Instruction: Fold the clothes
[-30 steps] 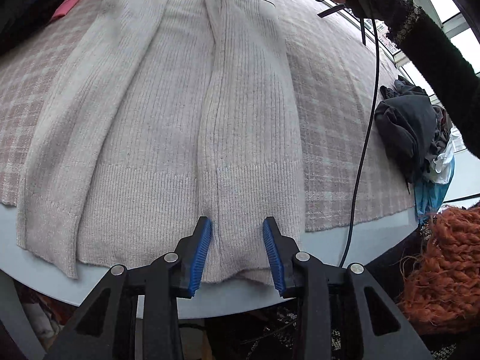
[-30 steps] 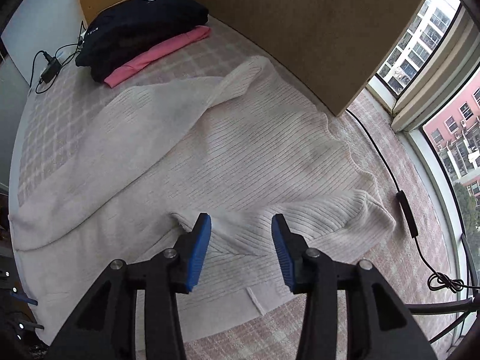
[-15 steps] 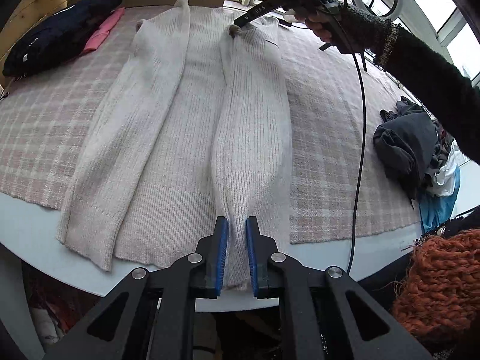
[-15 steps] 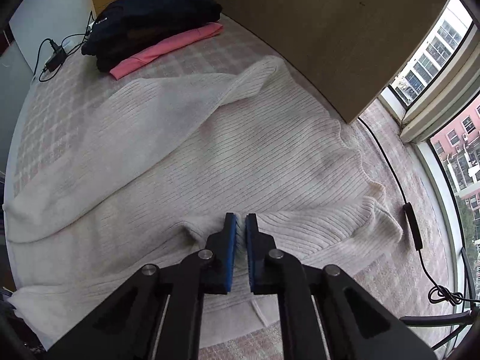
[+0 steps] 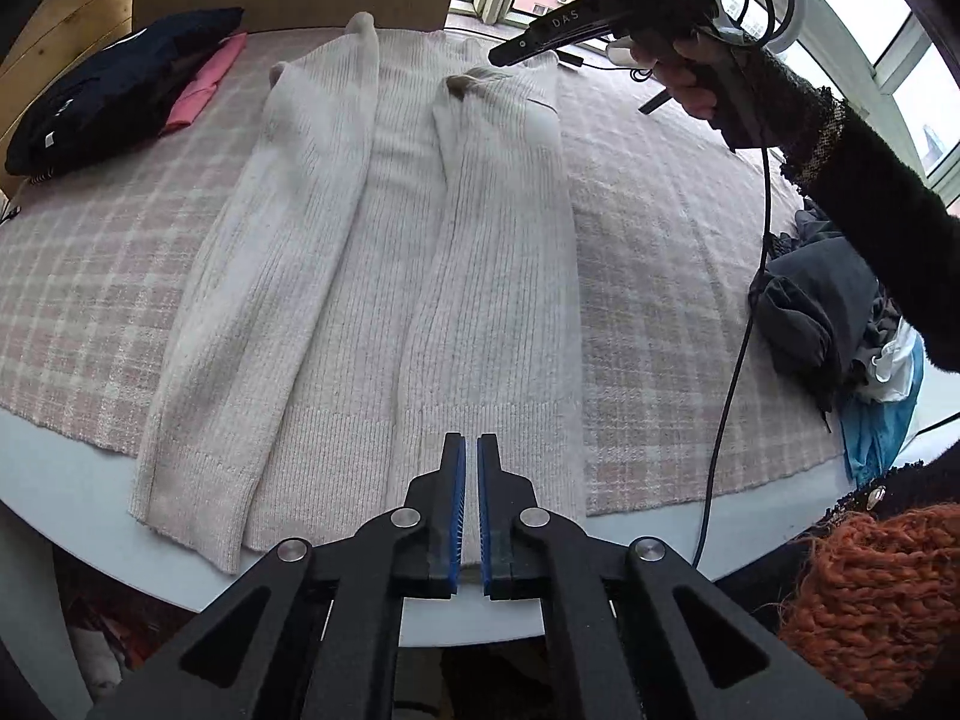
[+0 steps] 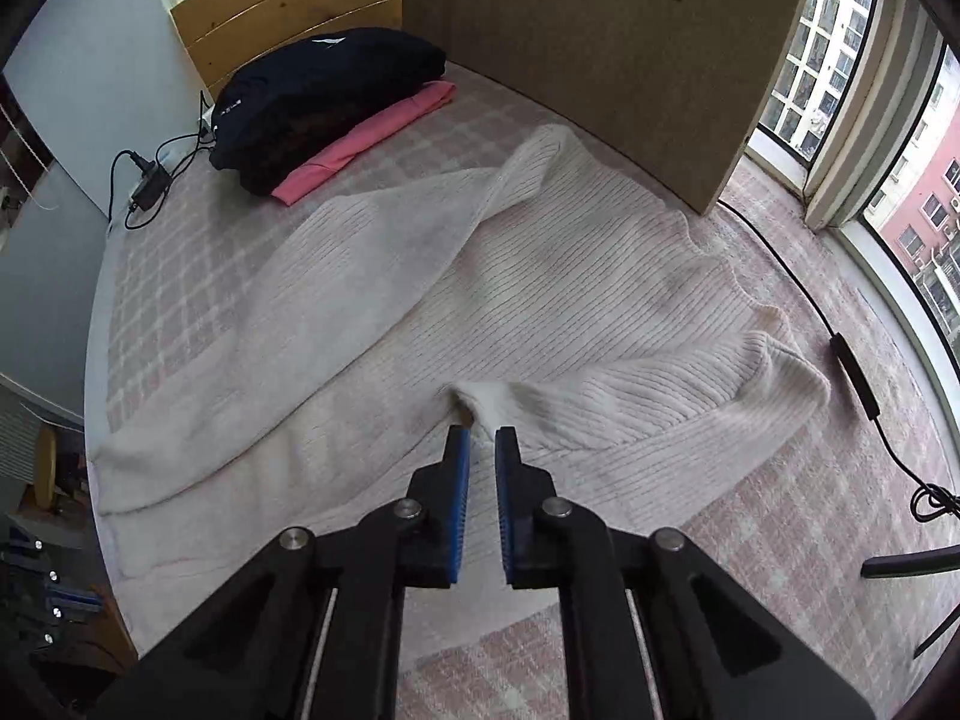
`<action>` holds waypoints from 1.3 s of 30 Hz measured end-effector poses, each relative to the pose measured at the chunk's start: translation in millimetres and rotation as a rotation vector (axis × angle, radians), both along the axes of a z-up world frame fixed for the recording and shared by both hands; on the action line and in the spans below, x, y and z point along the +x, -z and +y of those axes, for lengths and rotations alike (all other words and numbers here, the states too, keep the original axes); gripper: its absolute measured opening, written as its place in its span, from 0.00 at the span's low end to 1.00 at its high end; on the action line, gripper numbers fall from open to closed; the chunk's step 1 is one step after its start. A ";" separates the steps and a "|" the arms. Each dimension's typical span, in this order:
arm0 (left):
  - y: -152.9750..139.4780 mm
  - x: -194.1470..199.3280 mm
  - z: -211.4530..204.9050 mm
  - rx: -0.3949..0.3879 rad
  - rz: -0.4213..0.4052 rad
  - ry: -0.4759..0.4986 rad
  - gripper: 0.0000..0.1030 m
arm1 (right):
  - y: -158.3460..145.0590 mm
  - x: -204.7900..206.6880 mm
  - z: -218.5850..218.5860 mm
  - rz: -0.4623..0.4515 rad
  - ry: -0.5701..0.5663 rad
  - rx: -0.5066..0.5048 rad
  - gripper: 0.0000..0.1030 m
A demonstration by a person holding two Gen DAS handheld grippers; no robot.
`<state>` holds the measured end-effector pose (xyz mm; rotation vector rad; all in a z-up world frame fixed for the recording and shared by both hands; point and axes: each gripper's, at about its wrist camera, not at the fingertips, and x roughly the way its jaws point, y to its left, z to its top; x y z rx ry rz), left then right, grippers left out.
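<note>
A cream ribbed sweater (image 5: pixel 384 276) lies flat on a pink plaid blanket (image 5: pixel 90 252), hem toward me, both sides folded inward. My left gripper (image 5: pixel 471 468) is shut on the hem of the right folded panel and holds it slightly raised. In the right wrist view the sweater (image 6: pixel 540 300) lies across the blanket (image 6: pixel 180 276). My right gripper (image 6: pixel 482 450) is shut on the upper end of the folded panel (image 6: pixel 492 402) near the collar. It also shows in the left wrist view (image 5: pixel 498 57), at the far end of the sweater.
Folded dark and pink clothes (image 5: pixel 114 96) are stacked at the far left, also in the right wrist view (image 6: pixel 330 102). A pile of unfolded clothes (image 5: pixel 840 324) lies at the right. A black cable (image 6: pixel 852 372) runs along the window side. A cardboard panel (image 6: pixel 600 48) stands behind.
Both grippers closed from open onto the folded panel, the left at the hem and the right near the collar. Both have since lifted and pulled back a little.
</note>
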<state>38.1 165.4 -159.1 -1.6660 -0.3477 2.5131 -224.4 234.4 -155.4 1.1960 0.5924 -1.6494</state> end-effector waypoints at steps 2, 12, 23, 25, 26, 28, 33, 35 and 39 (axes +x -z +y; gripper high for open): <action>7.7 -15.1 11.6 -0.005 0.004 0.042 0.02 | 8.0 22.9 7.4 -0.040 -0.032 0.010 0.09; 29.0 -16.9 -4.9 -0.022 -0.028 0.011 0.11 | 33.0 61.1 -5.3 -0.026 -0.078 0.078 0.09; 21.4 5.1 -78.5 -0.173 -0.043 -0.180 0.21 | -8.3 -112.4 -75.6 -0.152 0.310 -0.167 0.32; 27.7 4.8 -83.9 -0.171 -0.061 -0.193 0.21 | -3.2 -132.2 -105.2 -0.166 0.338 -0.147 0.33; 31.4 3.9 -85.0 -0.169 -0.072 -0.197 0.21 | 0.2 -139.8 -119.6 -0.174 0.348 -0.132 0.33; 36.8 3.5 -86.6 -0.156 -0.090 -0.208 0.21 | 10.0 -149.5 -144.1 -0.201 0.352 -0.089 0.37; 44.9 1.0 -86.5 -0.132 -0.102 -0.218 0.25 | 44.8 -164.3 -167.7 -0.248 0.355 0.008 0.09; 45.4 -0.3 -87.2 -0.123 -0.103 -0.221 0.27 | 42.2 -163.8 -158.0 -0.321 0.336 -0.113 0.06; 46.2 -2.2 -86.7 -0.114 -0.100 -0.226 0.28 | 27.8 -167.4 -119.7 -0.309 0.395 -0.440 0.06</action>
